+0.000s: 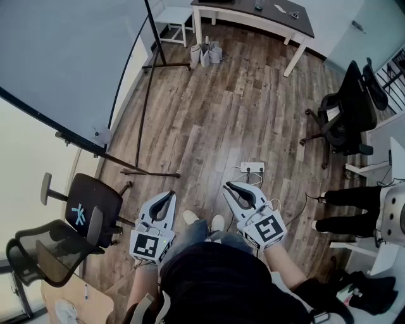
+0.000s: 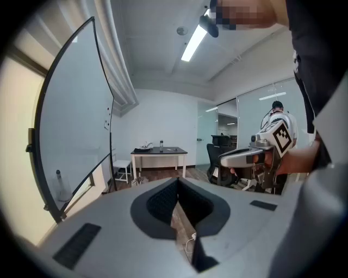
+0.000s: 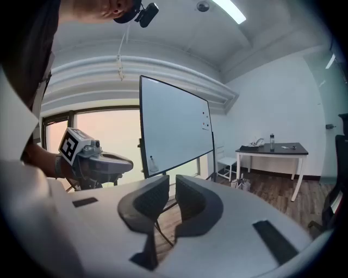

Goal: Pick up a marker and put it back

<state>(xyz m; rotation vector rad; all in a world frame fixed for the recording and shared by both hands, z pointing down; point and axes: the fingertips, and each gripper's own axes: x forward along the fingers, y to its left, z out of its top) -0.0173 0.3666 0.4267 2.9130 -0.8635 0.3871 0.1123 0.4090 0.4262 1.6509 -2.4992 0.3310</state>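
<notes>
A marker (image 2: 58, 183) stands upright on the ledge of the big whiteboard (image 1: 63, 57), small in the left gripper view and smaller still as the marker (image 3: 152, 162) in the right gripper view. Both grippers are held side by side in front of the person's body, far from the board. My left gripper (image 1: 171, 194) is shut and empty, its tips meeting in its own view (image 2: 177, 202). My right gripper (image 1: 229, 186) shows a narrow gap between its jaws (image 3: 171, 182), with nothing in it.
Two chairs (image 1: 88, 215) stand at the left by the board's foot. A power strip (image 1: 252, 167) with cables lies on the wooden floor ahead. A black office chair (image 1: 345, 114) and a seated person (image 1: 345, 209) are at the right. A table (image 1: 253, 16) stands at the far wall.
</notes>
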